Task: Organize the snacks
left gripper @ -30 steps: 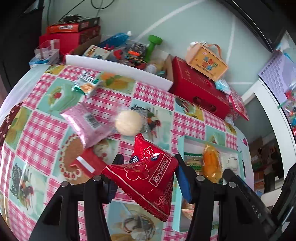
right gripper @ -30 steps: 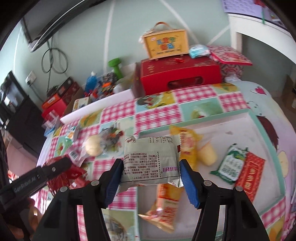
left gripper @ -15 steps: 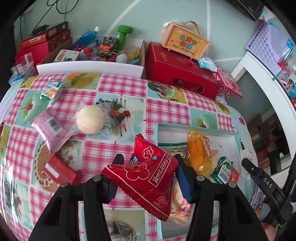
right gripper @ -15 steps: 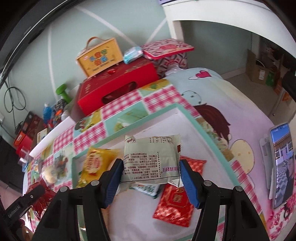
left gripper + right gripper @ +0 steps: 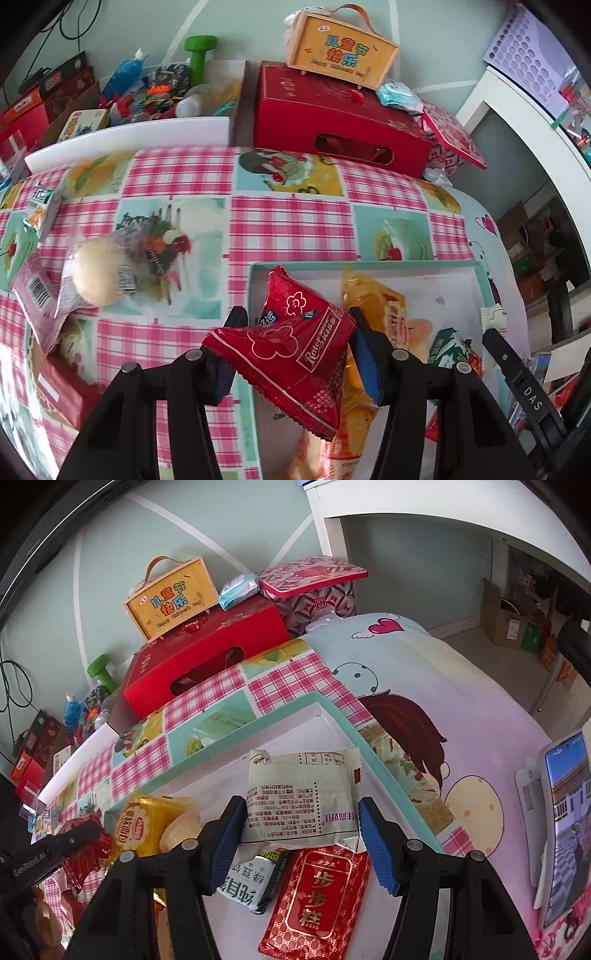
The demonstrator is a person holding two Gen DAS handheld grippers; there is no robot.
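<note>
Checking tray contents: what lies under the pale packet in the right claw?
Below the pale packet, inside the tray, lie a red gold-lettered packet and a green-white packet. Their upper ends are covered.

Home room: cartoon tablecloth (image 5: 288, 206), gift boxes (image 5: 207, 664).

Pale green wall (image 5: 236, 528) with white stripes; white shelf unit (image 5: 424, 506); daylight.

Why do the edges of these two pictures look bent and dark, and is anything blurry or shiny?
Both wrist views are fisheye: the tablecloth bulges, corners go black. Left view: glare on the red snack packet, otherwise sharp daylight. Right view: the white shelf curves; the red packet in the tray glints.
</note>
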